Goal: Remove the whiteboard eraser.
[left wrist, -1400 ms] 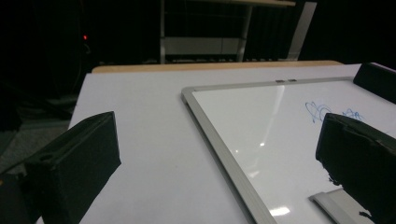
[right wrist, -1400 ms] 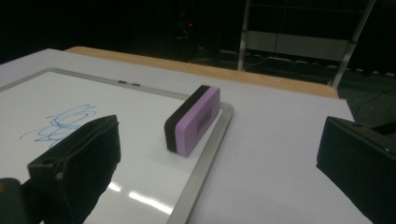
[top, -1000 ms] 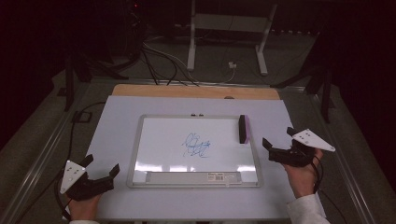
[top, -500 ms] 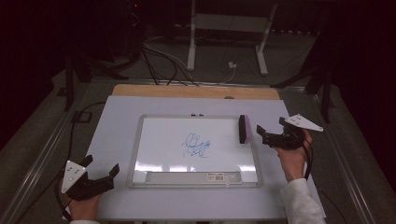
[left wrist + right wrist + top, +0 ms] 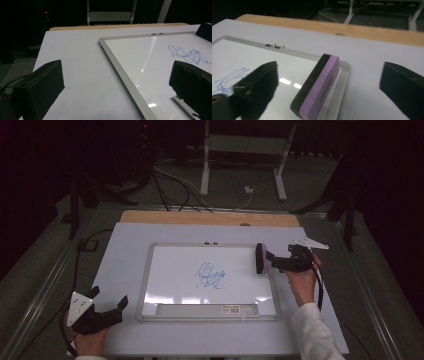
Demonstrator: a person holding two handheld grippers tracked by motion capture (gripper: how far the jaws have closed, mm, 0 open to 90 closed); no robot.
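Note:
A whiteboard with a blue scribble lies flat on the white table. On its right frame rests a purple and black eraser, standing on its long edge. My right gripper reaches in from the right. Its jaws have just been closing a little but are still open, and the eraser sits between them untouched. My left gripper rests open at the front left corner of the table with nothing between its fingers. In its own view it faces the board's left frame and the scribble.
The white tabletop ends at a wooden strip along the back. Beyond it, cables and metal stand legs sit on the dark floor. A labelled ledge runs along the board's front edge.
My right gripper has moved left and slightly down, from beside the board to the eraser, which now sits between its jaws. The left gripper and the eraser have not moved.

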